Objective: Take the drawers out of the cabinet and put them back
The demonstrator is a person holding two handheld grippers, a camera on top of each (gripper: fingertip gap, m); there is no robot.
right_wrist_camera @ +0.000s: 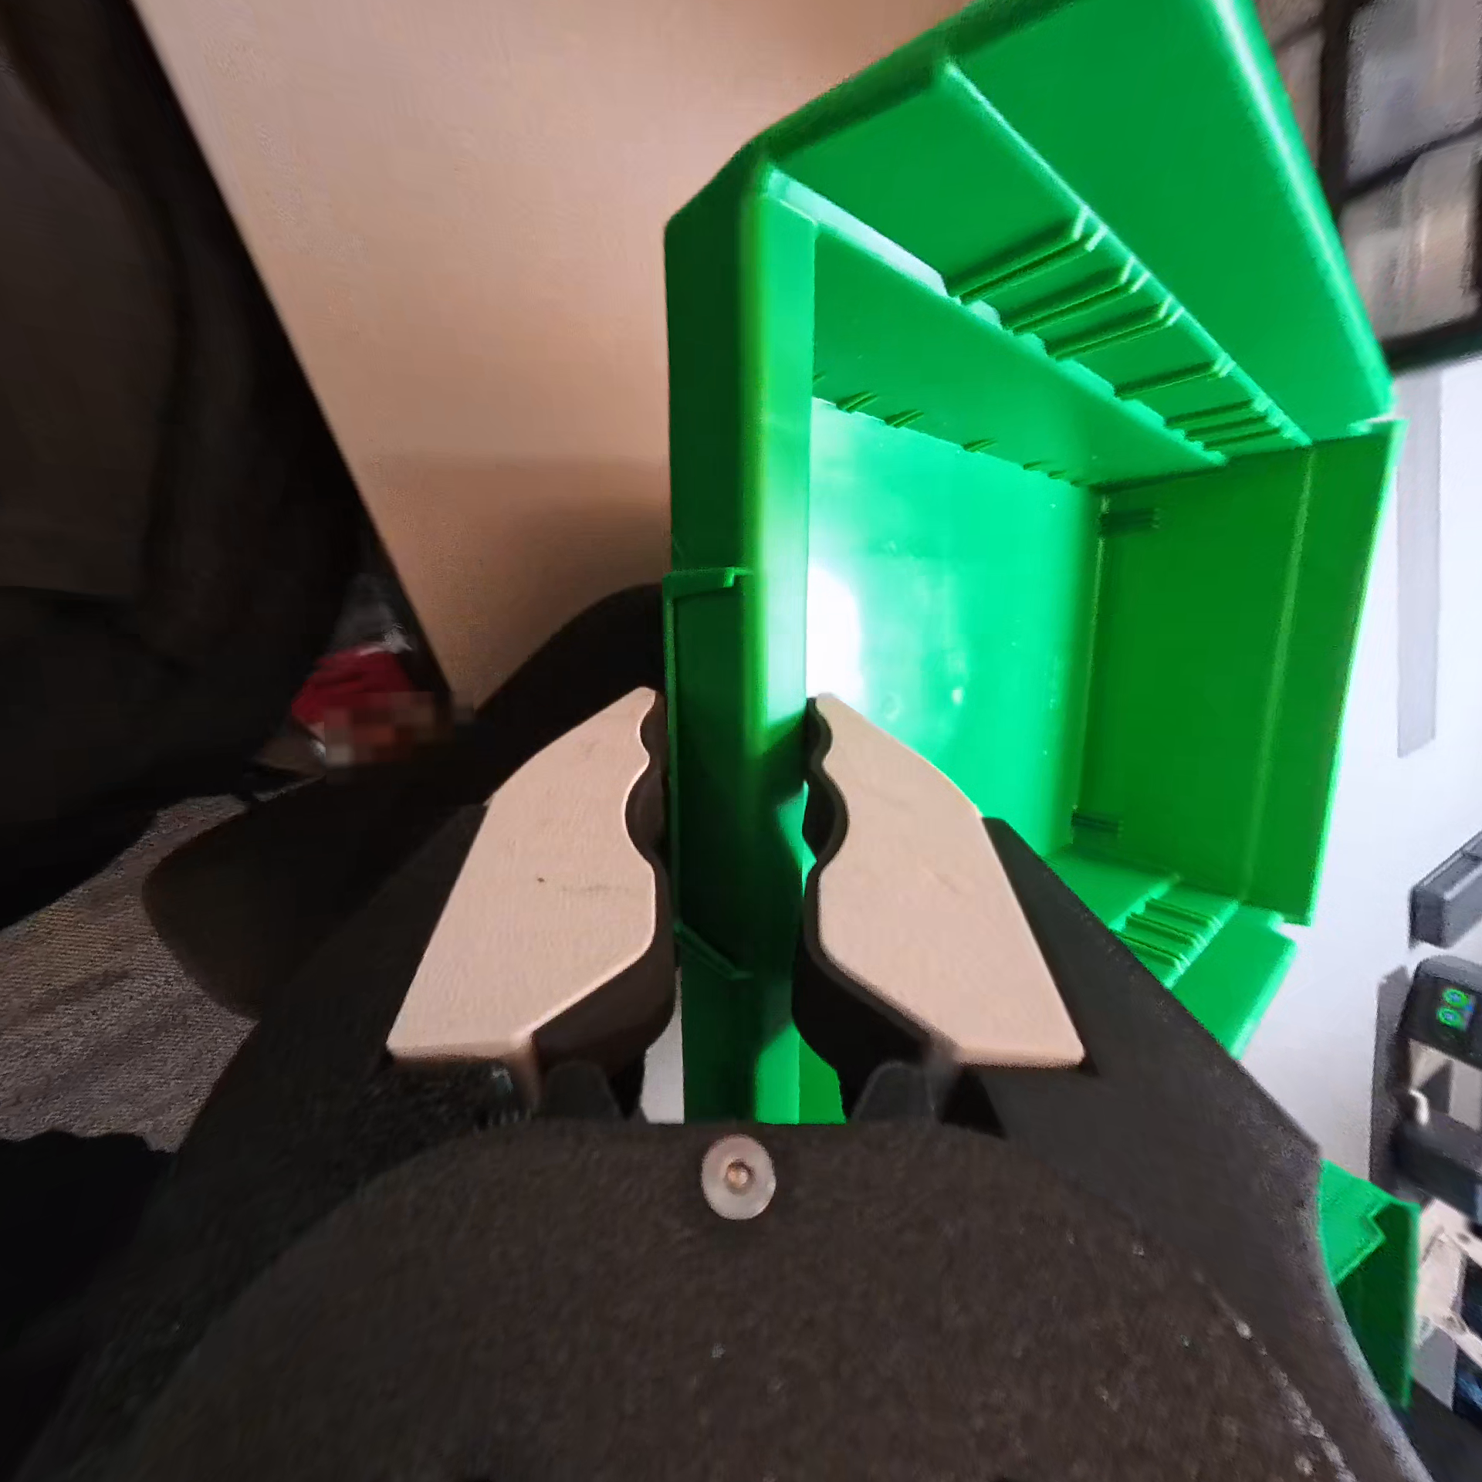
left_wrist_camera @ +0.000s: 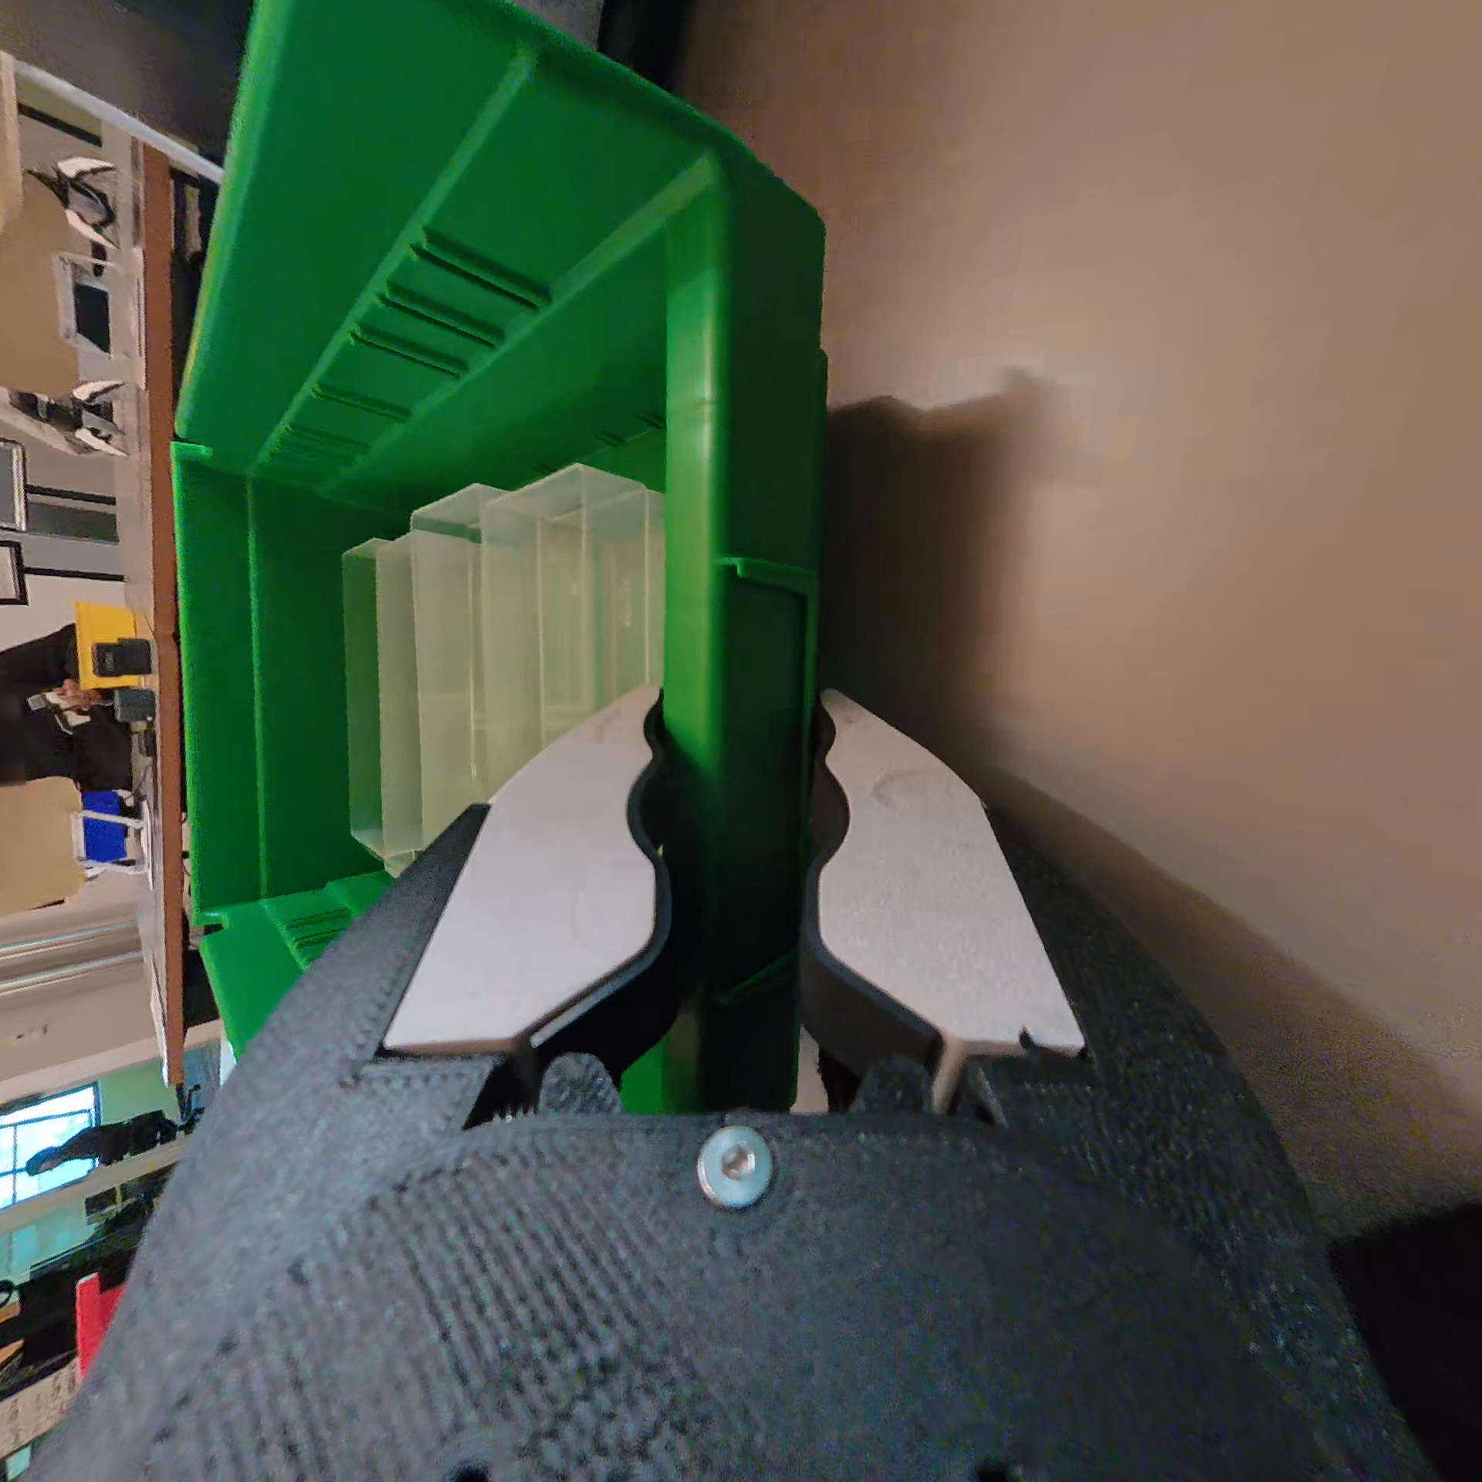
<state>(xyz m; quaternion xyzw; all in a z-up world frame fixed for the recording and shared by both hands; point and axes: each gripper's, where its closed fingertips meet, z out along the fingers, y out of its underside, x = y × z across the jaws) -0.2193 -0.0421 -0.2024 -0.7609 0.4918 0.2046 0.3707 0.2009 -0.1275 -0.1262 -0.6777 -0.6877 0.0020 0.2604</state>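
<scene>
Lab or workshop: spare grippers [left_wrist_camera: 84, 196] hung on far wall, monitors [left_wrist_camera: 88, 317], electronics shelving [right_wrist_camera: 1439, 1034], person at bench [left_wrist_camera: 48, 706].

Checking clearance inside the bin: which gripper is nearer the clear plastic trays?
Left. The left gripper clamps the green drawer's wall right beside the clear trays; the right gripper clamps a wall with no trays visible.

The front wall of a green drawer [left_wrist_camera: 746, 561] is clamped between the two fingers of the left gripper [left_wrist_camera: 739, 714], one finger inside the drawer, the other outside against its face. Beyond the inner finger, clear plastic dividers [left_wrist_camera: 497, 641] are seen standing inside the drawer. Outside the outer finger, a beige surface [left_wrist_camera: 1163, 401] is seen.
</scene>
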